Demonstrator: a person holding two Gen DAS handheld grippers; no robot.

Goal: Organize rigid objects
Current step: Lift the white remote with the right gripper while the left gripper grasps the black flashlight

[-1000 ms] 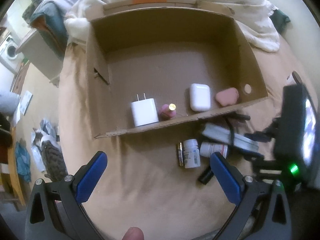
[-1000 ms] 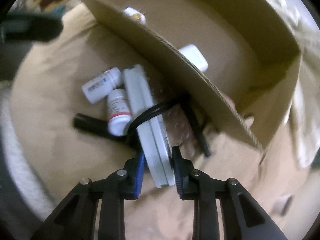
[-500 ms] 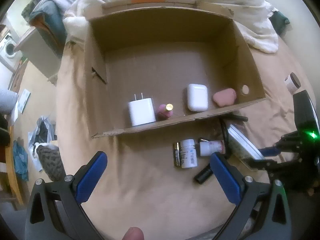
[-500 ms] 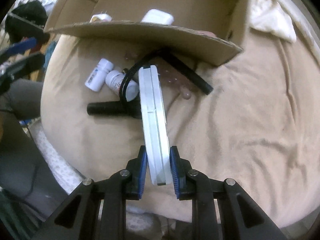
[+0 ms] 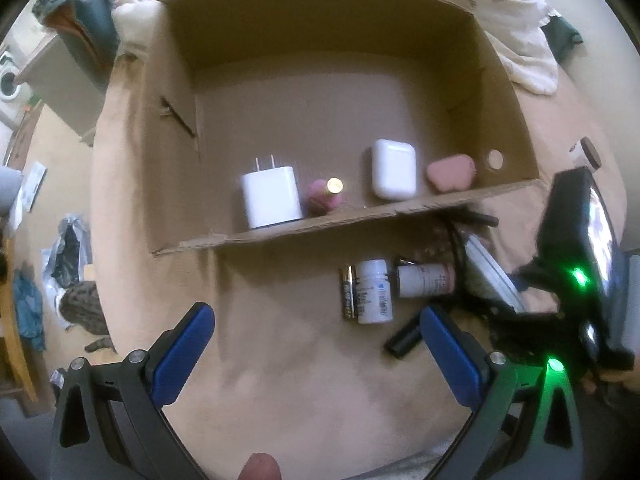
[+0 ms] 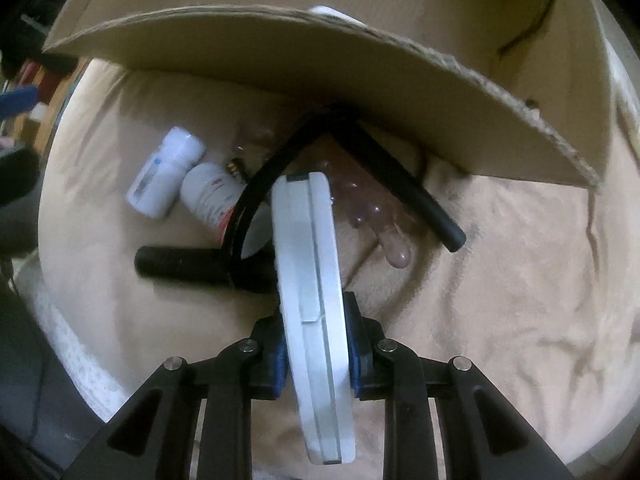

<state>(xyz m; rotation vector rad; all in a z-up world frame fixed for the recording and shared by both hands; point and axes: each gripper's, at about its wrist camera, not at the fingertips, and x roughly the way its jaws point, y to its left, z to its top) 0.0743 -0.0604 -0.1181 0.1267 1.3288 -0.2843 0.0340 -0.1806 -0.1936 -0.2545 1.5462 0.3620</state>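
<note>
My right gripper (image 6: 316,344) is shut on a flat white case (image 6: 310,264), held on edge above the beige blanket, just in front of the cardboard box (image 6: 360,80). A black hooked tool (image 6: 280,176) loops against the case. Two white pill bottles (image 5: 374,292) (image 5: 424,280), batteries (image 5: 347,292) and a black cylinder (image 5: 404,340) lie in front of the box. Inside the box (image 5: 192,120) sit a white charger (image 5: 271,202), a pink bottle (image 5: 325,200), a white earbud case (image 5: 394,174) and a pink case (image 5: 450,172). My left gripper (image 5: 316,352) is open and empty above the blanket.
The box rests on a bed with a crumpled white duvet (image 5: 520,40) behind it. The bed's left edge drops to a floor with clutter (image 5: 76,280). A small jar (image 5: 586,154) lies on the blanket at the right. A clear bubbled wrapper (image 6: 380,216) lies under the case.
My right gripper with the white case has moved closer to the box's front wall and lower. The left view has shifted nearer to the box.
</note>
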